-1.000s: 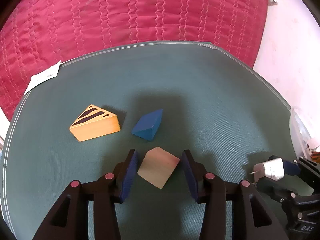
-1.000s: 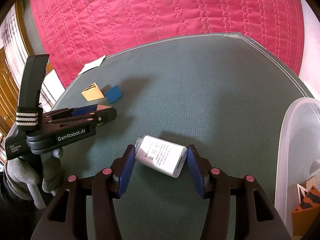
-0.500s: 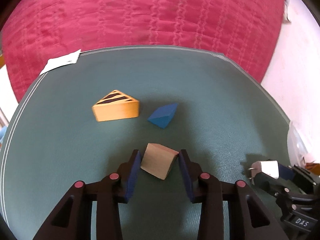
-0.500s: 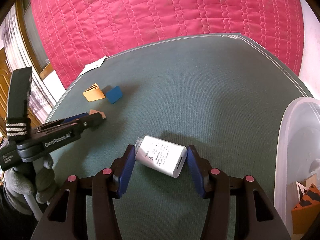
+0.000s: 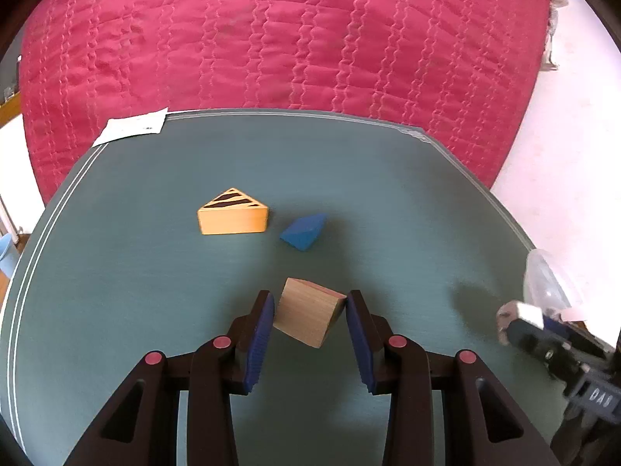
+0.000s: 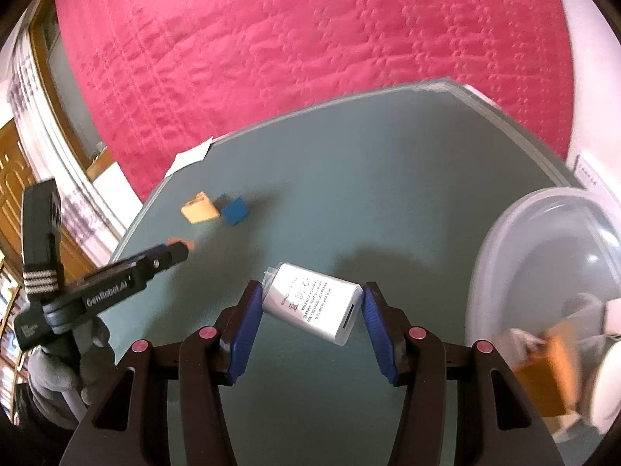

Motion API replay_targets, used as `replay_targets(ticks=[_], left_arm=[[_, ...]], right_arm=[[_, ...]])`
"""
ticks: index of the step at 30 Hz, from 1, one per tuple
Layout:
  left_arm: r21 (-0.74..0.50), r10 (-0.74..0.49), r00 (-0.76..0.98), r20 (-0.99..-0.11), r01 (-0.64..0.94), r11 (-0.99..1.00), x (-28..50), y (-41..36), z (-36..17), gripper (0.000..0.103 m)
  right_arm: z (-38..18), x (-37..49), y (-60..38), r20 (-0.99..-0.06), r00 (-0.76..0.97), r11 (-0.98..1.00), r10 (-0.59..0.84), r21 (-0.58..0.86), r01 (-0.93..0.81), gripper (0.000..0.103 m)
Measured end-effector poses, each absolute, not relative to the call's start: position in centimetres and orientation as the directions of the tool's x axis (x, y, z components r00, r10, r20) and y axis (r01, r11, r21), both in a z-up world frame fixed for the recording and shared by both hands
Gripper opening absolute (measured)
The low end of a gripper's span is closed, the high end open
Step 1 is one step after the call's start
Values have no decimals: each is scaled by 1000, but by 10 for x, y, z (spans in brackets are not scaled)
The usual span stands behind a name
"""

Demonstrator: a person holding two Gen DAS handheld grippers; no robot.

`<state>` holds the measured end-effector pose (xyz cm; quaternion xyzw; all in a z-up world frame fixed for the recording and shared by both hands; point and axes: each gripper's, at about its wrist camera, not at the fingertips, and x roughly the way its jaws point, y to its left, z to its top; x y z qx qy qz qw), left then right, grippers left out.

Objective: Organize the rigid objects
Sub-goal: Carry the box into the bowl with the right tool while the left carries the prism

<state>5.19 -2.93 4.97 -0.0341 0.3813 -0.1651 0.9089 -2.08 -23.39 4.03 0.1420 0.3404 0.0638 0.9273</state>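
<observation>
The clear tub (image 6: 504, 240) waits at the desk's (image 5: 349, 178) right edge, ready to receive. Right gripper (image 6: 310, 306) jaws clamp the white power adapter (image 6: 314, 305) endwise, heading tubward. Left gripper (image 5: 308, 316) jaws pinch the plain wooden block (image 5: 306, 316); striped wedge (image 5: 233, 217) and blue block (image 5: 304, 231) sit mid-desk.

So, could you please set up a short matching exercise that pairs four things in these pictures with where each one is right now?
Things:
1. plain wooden block
2. white power adapter
3. striped wedge
4. blue block

Places:
A. lying on the green mat, just right of the orange-sided piece
B. gripped between the pads of the right gripper
C. lying on the mat, left of the blue piece
D. gripped between the pads of the left gripper

Pairs: 1-D, 2-B, 3-C, 4-A
</observation>
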Motion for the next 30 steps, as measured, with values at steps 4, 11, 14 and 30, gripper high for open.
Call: replay_targets(ticks=[4,11,14,30], left_arm=[[-181,-338,658,-673,297,938,45,-40,56,41],[-172,-363,661,-657,337,926,34,-57,67,41],[-167,-373,662,-650,355,920,31,-64,71,41],[-132,-428,653,-625,452,882,12,-102,92,41]], right_arm=[[54,-34,-254,-588,789,952,178,306,14,53],[73,-55,-294,-545,833,947,90,306,98,53],[78,-62,-308,-535,843,943,59,307,129,53],[65,-84,-371,-566,820,897,-82,317,308,54]])
